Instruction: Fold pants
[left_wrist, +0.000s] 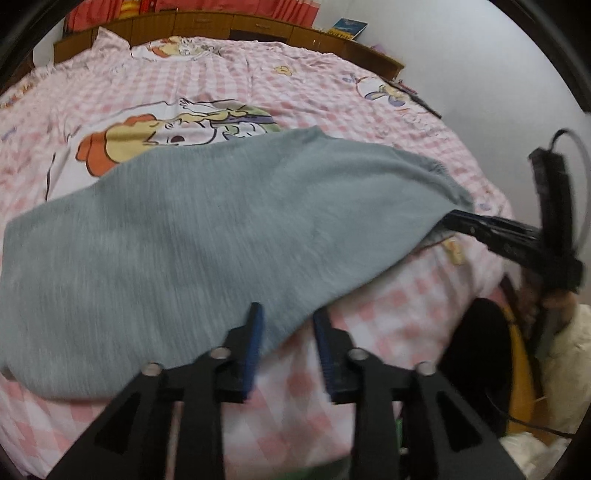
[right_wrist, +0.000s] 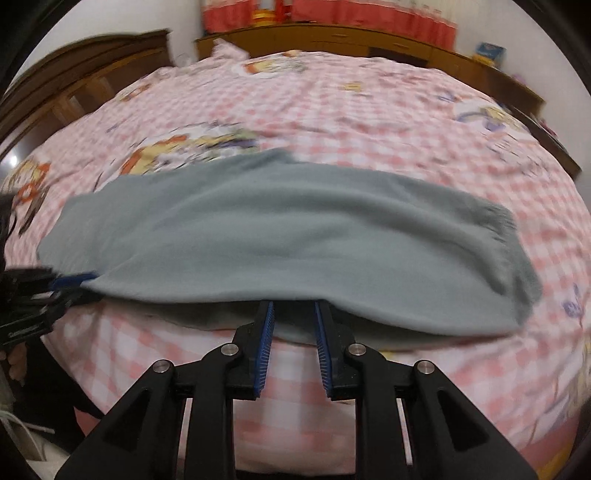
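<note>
The grey pants (left_wrist: 207, 236) lie folded lengthwise across the pink checked bed (left_wrist: 388, 317). In the left wrist view my left gripper (left_wrist: 288, 317) is open, its jaws on either side of the near edge of the cloth at the waist end. My right gripper (left_wrist: 448, 221) shows there at the right, its tips under the cuff end. In the right wrist view the pants (right_wrist: 295, 229) stretch across the frame and my right gripper (right_wrist: 294, 308) is open with its tips at the lifted near edge. My left gripper (right_wrist: 74, 278) shows at the left edge of the cloth.
The bed cover has cartoon prints (left_wrist: 177, 129). A wooden cabinet (right_wrist: 332, 40) and red curtains stand behind the bed. A wooden headboard (right_wrist: 74, 74) is at the left. The bed's front edge drops off just below both grippers. A person's dark clothing (left_wrist: 480, 362) is at the right.
</note>
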